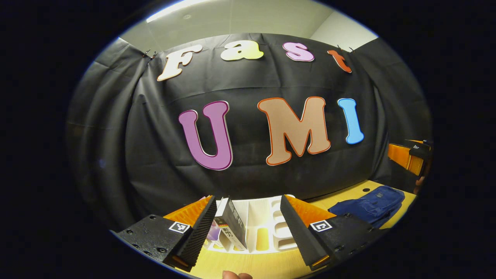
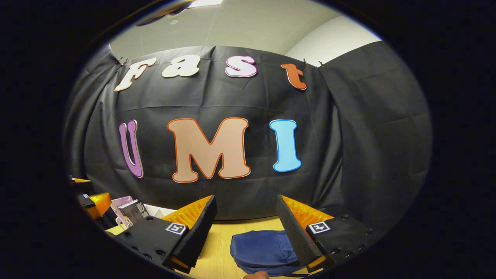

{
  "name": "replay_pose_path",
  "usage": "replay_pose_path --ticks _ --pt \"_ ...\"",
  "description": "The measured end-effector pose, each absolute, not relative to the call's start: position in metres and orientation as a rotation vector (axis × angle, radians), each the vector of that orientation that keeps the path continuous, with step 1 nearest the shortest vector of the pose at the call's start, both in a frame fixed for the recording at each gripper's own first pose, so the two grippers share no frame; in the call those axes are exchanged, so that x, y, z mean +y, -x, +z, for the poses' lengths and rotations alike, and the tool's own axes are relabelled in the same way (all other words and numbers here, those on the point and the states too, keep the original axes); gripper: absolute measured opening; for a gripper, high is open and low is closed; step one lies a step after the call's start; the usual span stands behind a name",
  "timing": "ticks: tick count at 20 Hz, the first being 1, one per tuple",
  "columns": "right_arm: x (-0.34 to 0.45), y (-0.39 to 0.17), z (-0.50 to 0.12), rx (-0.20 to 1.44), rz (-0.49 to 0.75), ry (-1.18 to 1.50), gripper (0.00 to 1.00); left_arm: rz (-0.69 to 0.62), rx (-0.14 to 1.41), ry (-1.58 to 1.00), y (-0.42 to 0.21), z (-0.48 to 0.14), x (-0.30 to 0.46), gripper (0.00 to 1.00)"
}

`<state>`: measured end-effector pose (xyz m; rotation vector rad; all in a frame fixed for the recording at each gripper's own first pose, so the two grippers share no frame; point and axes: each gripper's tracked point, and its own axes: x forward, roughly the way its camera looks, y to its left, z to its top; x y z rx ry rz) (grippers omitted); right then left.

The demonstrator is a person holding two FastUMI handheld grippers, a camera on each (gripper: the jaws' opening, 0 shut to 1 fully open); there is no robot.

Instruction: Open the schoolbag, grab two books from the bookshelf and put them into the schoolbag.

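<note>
schoolbag (image 2: 263,250) lies flat on the wooden table (image 2: 219,248) in the right gripper view, dark blue and slumped, just ahead of the right gripper (image 2: 245,221) and partly behind its right-hand finger. bare tabletop runs between the bag and the left-hand finger, and the black cloth wall closes off the table's far edge close behind.

at the left edge of that same view the other gripper (image 2: 91,201) shows, with books (image 2: 131,211) leaning just beside it.

in the left gripper view the white bookshelf (image 1: 267,228) stands on the table straight ahead of the left gripper (image 1: 248,221), its dividers upright — a dark-spined book (image 1: 232,228) leans in the left compartments, close to the left-hand finger; whether it touches the finger i cannot tell. the compartments to the right of it look open. a strip of table lies between the shelf's front and the camera, where a fingertip (image 1: 236,275) pokes in at the bottom edge. far right, the schoolbag (image 1: 372,205) sits on the table well apart from the shelf, and the right gripper (image 1: 409,157) hangs above it near the edge.

both grippers are spread wide — nothing held between either pair of fingers.
</note>
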<state>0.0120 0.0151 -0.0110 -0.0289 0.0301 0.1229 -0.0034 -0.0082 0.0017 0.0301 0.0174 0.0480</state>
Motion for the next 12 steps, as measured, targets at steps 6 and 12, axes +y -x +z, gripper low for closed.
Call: replay_pose_path --ticks 6,12 --pt "0.016 -0.011 -0.012 0.03 0.123 0.034 0.96 0.049 0.021 -0.033 0.003 0.0 -0.006 0.96" --pt "0.022 -0.014 -0.021 0.036 0.169 0.112 0.97 0.054 0.043 -0.046 0.004 -0.009 -0.004 0.96"
